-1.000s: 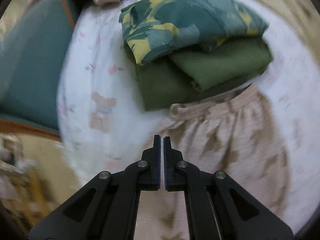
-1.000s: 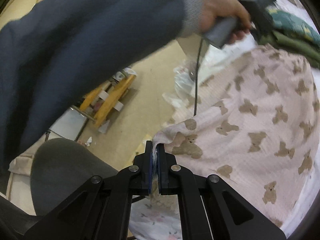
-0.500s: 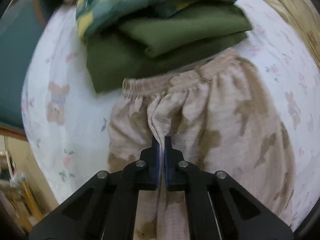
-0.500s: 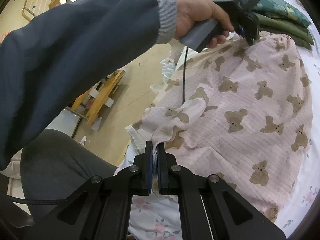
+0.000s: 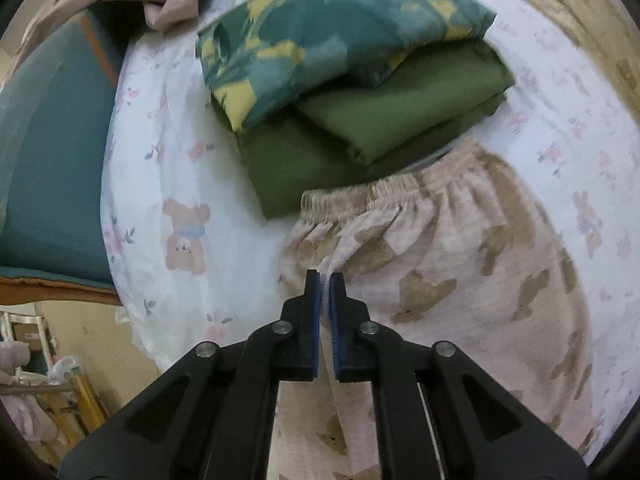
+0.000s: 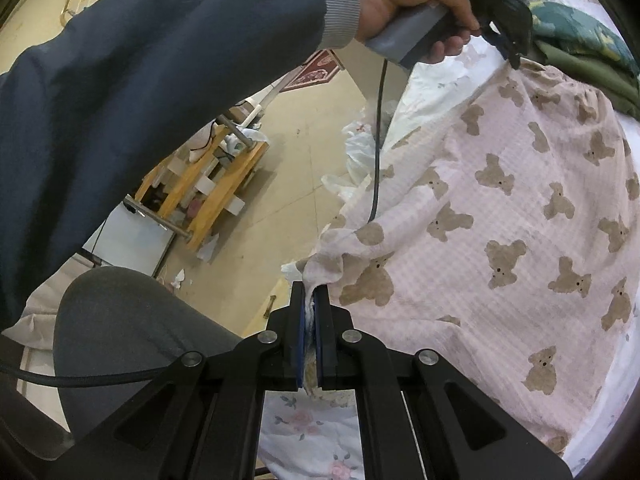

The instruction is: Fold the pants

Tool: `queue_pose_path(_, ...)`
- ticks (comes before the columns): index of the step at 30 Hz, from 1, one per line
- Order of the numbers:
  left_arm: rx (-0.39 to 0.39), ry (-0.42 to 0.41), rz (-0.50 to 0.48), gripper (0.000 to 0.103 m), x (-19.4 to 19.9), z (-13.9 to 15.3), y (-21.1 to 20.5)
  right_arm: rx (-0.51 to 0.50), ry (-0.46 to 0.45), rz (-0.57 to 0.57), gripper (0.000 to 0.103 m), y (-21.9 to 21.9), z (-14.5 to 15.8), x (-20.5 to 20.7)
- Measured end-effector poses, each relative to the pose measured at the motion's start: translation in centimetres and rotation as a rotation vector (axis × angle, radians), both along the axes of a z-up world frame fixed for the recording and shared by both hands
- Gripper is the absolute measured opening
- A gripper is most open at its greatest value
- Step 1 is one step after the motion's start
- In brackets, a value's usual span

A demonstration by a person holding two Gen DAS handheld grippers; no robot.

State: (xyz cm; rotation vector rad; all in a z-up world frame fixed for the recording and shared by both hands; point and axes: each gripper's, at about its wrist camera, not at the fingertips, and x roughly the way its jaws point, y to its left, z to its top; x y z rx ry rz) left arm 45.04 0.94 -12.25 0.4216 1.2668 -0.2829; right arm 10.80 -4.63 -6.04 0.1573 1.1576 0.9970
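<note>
Pink pants with brown bear print (image 5: 460, 264) lie on a white floral bedsheet (image 5: 168, 152), the elastic waistband (image 5: 372, 196) at the far end. My left gripper (image 5: 324, 276) is shut on a pinch of the pants fabric just below the waistband. In the right wrist view the same pants (image 6: 520, 220) spread across the bed. My right gripper (image 6: 310, 292) is shut on the pants' near hem corner at the bed's edge. The left gripper (image 6: 514, 62) shows there, held by a hand, at the waistband.
A stack of folded clothes, teal-yellow print (image 5: 332, 40) on olive green (image 5: 380, 128), sits just beyond the waistband. A teal cushion (image 5: 48, 160) lies left. Off the bed are the floor, a wooden rack (image 6: 208, 188) and a grey chair seat (image 6: 132, 320).
The left gripper pulled back and up from the waistband area with its pinch of fabric. The right gripper lifted the hem corner and the fabric is drawn tighter.
</note>
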Motion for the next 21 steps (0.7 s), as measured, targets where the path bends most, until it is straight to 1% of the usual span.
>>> queue_pose_path(2, 0.007, -0.026, -0.003, 0.001, 0.0, -0.1, 0.1, -0.009, 0.006, -0.002, 0.003, -0.3, -0.1, 0.0)
queue_pose_path(3, -0.009, -0.061, 0.009, 0.0, 0.0, 0.6, 0.1, -0.01, 0.007, -0.002, 0.003, -0.3, -0.1, 0.1)
queue_pose_path(4, -0.065, -0.09, 0.024, 0.0, 0.0, 1.9, 0.6, -0.008, 0.009, -0.003, 0.003, -0.3, 0.1, 0.0)
queue_pose_path(6, -0.101, -0.073, 0.021, 0.0, 0.1, 3.0, 0.9, 0.003, 0.01, -0.001, 0.003, 0.1, 0.2, 0.0)
queue_pose_path(7, -0.091, -0.09, 0.014, 0.0, 0.2, 3.5, 1.0, 0.015, 0.013, 0.005, 0.003, 0.2, 0.3, 0.1)
queue_pose_path(8, -0.05, -0.127, 0.009, 0.0, 0.3, 3.8, 1.0, 0.022, 0.01, 0.009, 0.003, 0.4, 0.6, 0.0)
queue_pose_path(9, -0.002, -0.135, 0.013, 0.0, 0.6, 3.3, 1.2, 0.022, 0.008, 0.012, 0.003, 0.6, 0.6, 0.1)
queue_pose_path(10, 0.018, -0.127, 0.029, 0.0, 1.3, 2.7, 1.5, 0.018, 0.009, 0.009, 0.003, 1.0, 0.5, 0.2)
queue_pose_path(12, 0.021, -0.11, 0.07, 0.0, 1.9, 1.3, 2.5, 0.022, 0.03, 0.004, 0.003, 1.3, -0.1, 0.7)
queue_pose_path(13, -0.012, -0.088, 0.088, 0.001, 1.9, 0.7, 2.9, 0.011, 0.032, 0.002, 0.003, 1.7, -0.5, 0.9)
queue_pose_path(15, -0.071, -0.061, 0.107, 0.001, 1.7, 0.4, 3.2, -0.012, 0.014, -0.001, 0.003, 1.6, -0.5, 0.9)
queue_pose_path(16, -0.113, -0.043, 0.108, 0.001, 1.4, 0.5, 3.3, -0.007, 0.01, -0.004, 0.003, 1.5, -0.4, 0.8)
queue_pose_path(18, -0.156, -0.029, 0.093, 0.002, 0.8, 0.8, 3.3, -0.007, 0.013, -0.015, 0.003, 1.1, -0.5, 0.7)
queue_pose_path(19, -0.162, -0.026, 0.086, 0.004, 0.5, 1.1, 3.3, -0.011, 0.019, -0.017, 0.003, 1.0, -0.7, 0.7)
queue_pose_path(21, -0.207, -0.024, 0.069, 0.02, -0.1, 1.6, 3.3, -0.02, 0.026, -0.023, 0.003, 0.9, -1.1, 0.6)
